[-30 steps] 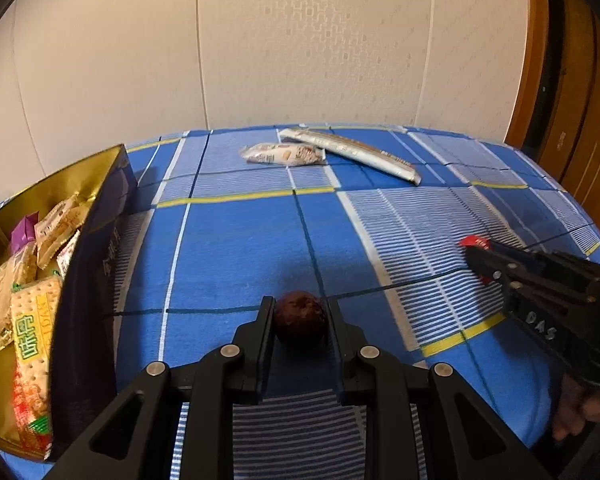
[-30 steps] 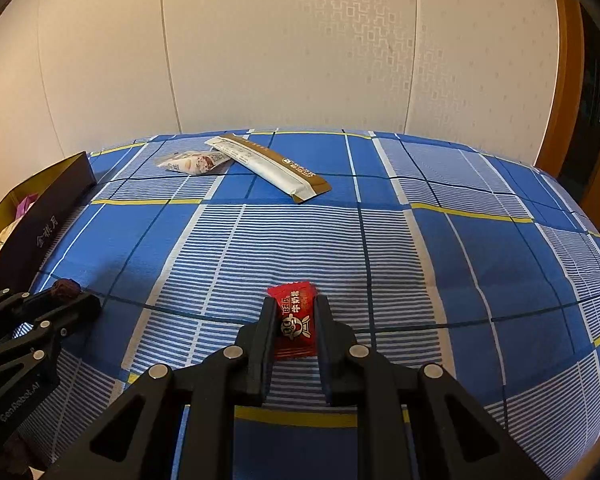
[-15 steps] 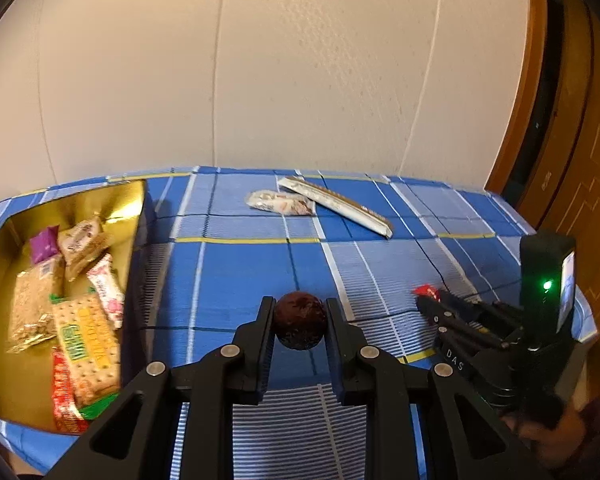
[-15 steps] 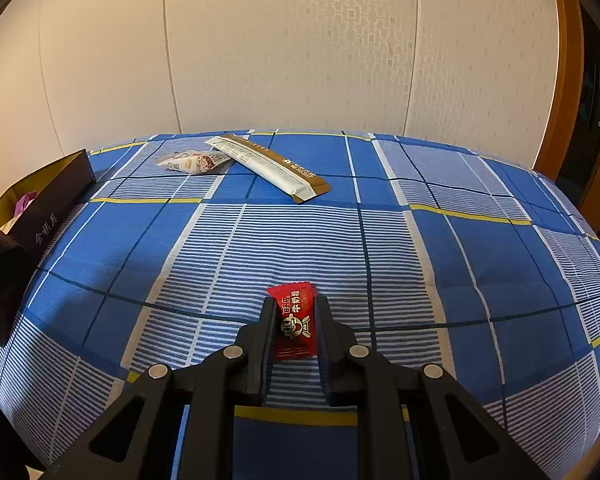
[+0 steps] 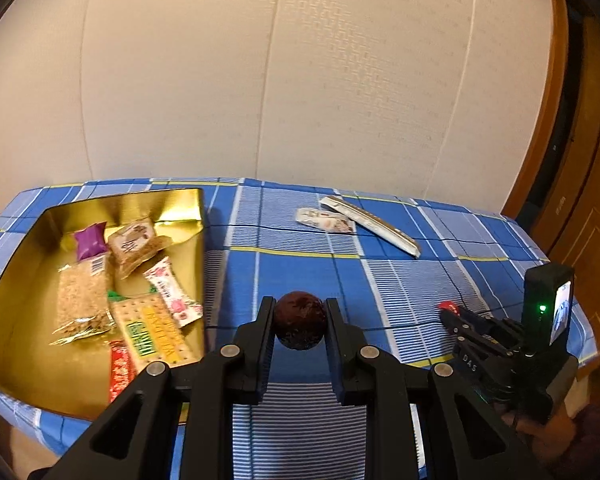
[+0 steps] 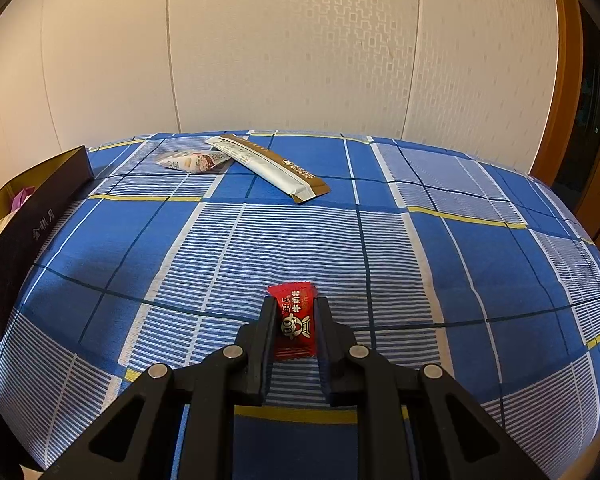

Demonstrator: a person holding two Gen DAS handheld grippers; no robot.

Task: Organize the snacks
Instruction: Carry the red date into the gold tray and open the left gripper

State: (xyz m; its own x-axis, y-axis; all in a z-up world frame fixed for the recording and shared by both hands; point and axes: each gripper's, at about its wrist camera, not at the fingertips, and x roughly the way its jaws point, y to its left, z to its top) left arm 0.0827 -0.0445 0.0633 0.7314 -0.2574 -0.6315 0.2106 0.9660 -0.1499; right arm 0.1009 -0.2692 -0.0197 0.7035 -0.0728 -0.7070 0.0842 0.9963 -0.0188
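Note:
My left gripper (image 5: 300,312) is shut on a dark brown round snack ball (image 5: 300,325), held up above the blue checked tablecloth, just right of the gold box (image 5: 18,280). The box holds several packets, among them a cracker pack (image 5: 152,334) and a purple sweet (image 5: 89,239). My right gripper (image 6: 294,312) is shut on a small red candy wrapper (image 6: 295,326) low over the cloth; the left wrist view shows that gripper (image 5: 446,312) at the right. A long white-and-brown stick pack (image 6: 268,166) and a small pale packet (image 6: 190,161) lie at the far side.
The box's dark outer wall (image 6: 24,236) stands at the left in the right wrist view. The table's right edge (image 5: 580,320) drops off near a wooden door (image 5: 580,200). A pale wall closes the far side. A hand (image 5: 548,436) holds the right gripper.
My left gripper has risen and drawn back with the ball, so the gold box's inside now shows from above. The right gripper with the red candy has kept still.

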